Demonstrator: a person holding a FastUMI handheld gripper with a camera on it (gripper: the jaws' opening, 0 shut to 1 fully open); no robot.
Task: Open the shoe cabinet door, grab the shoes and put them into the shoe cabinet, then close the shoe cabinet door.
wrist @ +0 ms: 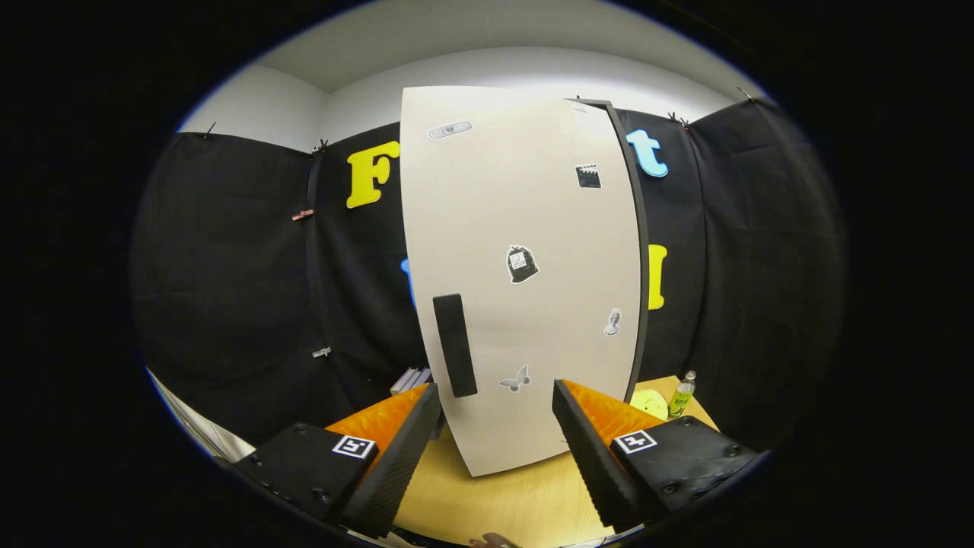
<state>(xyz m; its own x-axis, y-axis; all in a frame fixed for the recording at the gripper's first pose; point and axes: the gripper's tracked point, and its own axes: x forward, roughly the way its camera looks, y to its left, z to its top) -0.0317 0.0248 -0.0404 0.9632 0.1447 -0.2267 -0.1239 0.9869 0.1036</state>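
Just ahead of the gripper [496, 396], a tall pale shoe cabinet door [525, 228], standing upright on a light wooden table [502, 498] and looking shut or close to it. Dark edge of the shoe cabinet [638, 251] peeking out along the door's right side. Fingers wide apart, gripping nothing, one on each side of the door's lower part, tips near it but can't tell if touching.

On the door, a dark vertical handle [455, 346] low on the left side, just beyond the left fingertip. A bunch of stickers scattered over the panel too: a small butterfly [516, 379] right between the fingers near the handle, a dark bag-shaped one [522, 264] around the middle, a little bust figure [612, 322] toward the right edge, a clapperboard [587, 176] higher up on the right, and a plaster-shaped one [449, 130] near the top left.

Off to the right of the cabinet, on the table beyond the right finger, a yellow round thing [649, 403] and a small green-labelled bottle [682, 394] standing upright just beside it. Behind the left finger, some grey flat pieces [411, 379] stacked or leaning, too small to tell more.

All around, black cloth booth wall [228, 289] with a few clips, white wall and ceiling above
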